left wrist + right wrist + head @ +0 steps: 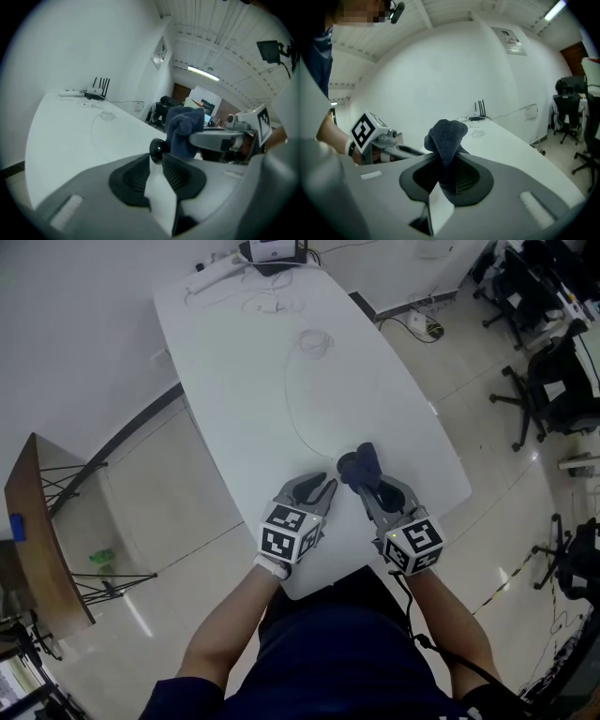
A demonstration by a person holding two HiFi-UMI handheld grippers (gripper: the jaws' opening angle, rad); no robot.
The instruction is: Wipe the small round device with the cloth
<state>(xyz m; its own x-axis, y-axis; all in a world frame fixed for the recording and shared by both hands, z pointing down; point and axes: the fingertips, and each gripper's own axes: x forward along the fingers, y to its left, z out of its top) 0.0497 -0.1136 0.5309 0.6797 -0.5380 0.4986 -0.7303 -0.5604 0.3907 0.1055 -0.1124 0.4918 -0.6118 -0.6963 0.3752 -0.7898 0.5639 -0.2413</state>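
Your forearms (234, 615) filled the bottom of the head view. Beyond them, over the near end of the table (356, 381), the left gripper (319, 491) pinched the small round device (346, 466) at its tips and the right gripper (380, 491) clamped the cloth (367, 458). In the left gripper view, the cloth sat just right of the device, seemingly touching it. In the right gripper view, the bunched cloth rose past the jaws with the left gripper to its left, so wiping likely needed a short leftward stroke.
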